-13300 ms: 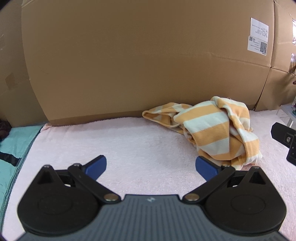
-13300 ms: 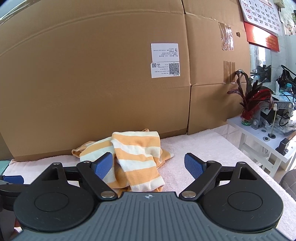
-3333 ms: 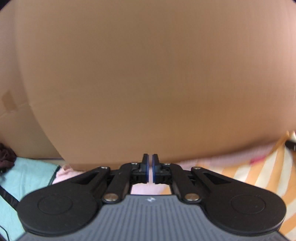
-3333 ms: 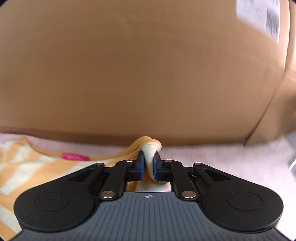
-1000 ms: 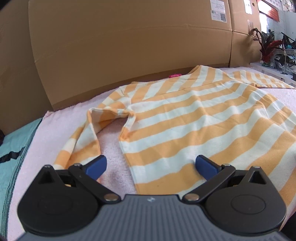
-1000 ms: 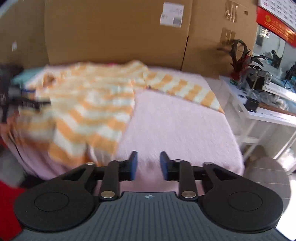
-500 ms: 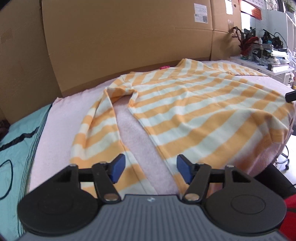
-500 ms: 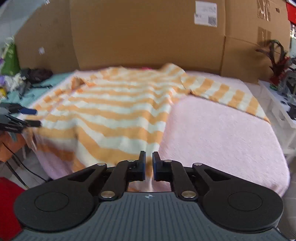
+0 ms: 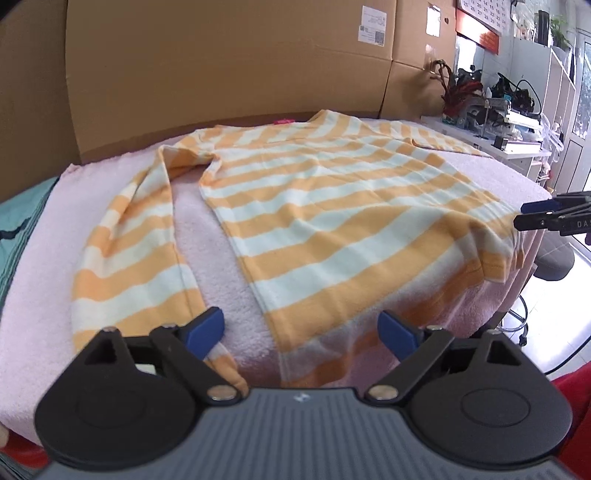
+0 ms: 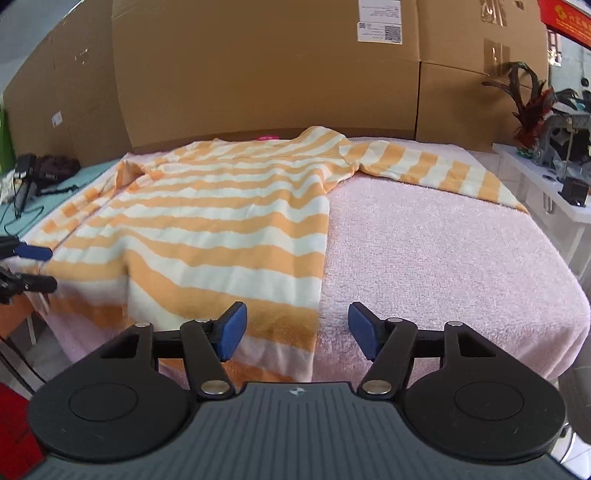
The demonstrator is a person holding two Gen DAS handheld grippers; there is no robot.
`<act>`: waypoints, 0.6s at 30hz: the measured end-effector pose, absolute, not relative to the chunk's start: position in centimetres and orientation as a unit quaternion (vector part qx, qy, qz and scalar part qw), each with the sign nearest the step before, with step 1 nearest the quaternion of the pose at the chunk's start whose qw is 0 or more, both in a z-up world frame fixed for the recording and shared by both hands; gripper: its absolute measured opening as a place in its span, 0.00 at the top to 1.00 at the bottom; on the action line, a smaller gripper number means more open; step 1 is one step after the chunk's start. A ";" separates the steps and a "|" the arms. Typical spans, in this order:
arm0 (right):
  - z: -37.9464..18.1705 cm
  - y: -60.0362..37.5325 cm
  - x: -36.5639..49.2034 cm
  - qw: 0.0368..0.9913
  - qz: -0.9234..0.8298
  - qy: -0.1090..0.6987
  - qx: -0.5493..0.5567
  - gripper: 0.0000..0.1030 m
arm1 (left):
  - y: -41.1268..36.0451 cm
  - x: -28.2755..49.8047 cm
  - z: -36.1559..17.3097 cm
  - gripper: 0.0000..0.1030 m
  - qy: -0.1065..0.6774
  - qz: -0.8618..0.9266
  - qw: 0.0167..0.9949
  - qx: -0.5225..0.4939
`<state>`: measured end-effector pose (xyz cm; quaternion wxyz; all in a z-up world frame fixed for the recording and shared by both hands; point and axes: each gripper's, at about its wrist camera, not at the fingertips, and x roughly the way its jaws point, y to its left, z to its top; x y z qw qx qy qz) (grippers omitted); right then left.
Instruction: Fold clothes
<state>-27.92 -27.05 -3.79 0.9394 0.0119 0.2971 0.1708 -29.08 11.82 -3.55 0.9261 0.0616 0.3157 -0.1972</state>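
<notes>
Striped shirt (image 9: 332, 206) spread flat on pink-covered table (image 10: 443, 240), hem hanging over near edge. My left hand-held gripper (image 9: 301, 328) open, empty; right hand-held gripper (image 10: 295, 325) jaws opening, nothing pinched. I'd take each hem corner squarely, lift evenly.

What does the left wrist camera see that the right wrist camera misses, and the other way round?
Only the left wrist view shows the shirt's near sleeve laid out in full, a wall calendar and the right claw poking in from the side.

Only the right wrist view shows the far sleeve in full, dark gear with cables on a teal surface, and the left claw at its edge.

Both show the striped shirt spread flat on the pink blanket, the cardboard boxes behind, and each camera's own claw open with nothing gripped; the right one's jaws are opening.
</notes>
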 end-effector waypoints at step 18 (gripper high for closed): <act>-0.2 -28.3 -23.6 0.940 0.190 0.262 0.109 0.76 | 15.7 -28.4 0.9 0.94 0.276 -0.203 0.939 0.018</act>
